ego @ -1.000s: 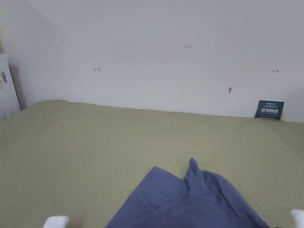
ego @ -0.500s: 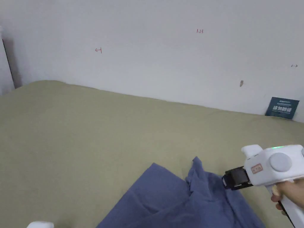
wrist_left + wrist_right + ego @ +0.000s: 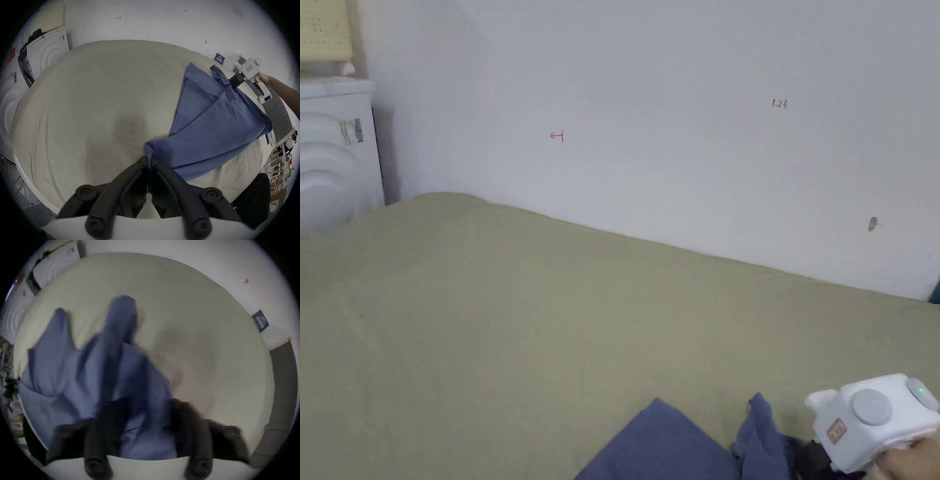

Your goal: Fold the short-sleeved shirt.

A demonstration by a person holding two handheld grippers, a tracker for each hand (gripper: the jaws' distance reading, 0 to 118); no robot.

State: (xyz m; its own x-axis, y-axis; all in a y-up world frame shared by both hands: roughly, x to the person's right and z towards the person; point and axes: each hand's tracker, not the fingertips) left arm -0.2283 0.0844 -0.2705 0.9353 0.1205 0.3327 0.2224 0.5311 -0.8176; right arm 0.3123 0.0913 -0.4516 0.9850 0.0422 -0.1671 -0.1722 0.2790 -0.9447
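— Looking at the left gripper view: where is the shirt (image 3: 215, 123)?

— Centre right of the frame, blue, spread on the olive bed (image 3: 84, 104). One corner is bunched and clamped between the two black jaws of the left hand-held gripper (image 3: 150, 160), low in the middle.

— And the right hand-held gripper (image 3: 233, 82)?

— Upper right of that frame, white, held by a hand (image 3: 261, 79); its black tip touches the shirt's far edge. In the right gripper view the picture is blurred, with blue cloth lying between the jaws, so I cannot tell whether they press on it.

— The head view?

— Lower right: white housing, shirt peak beside it, white wall (image 3: 675, 125) behind.
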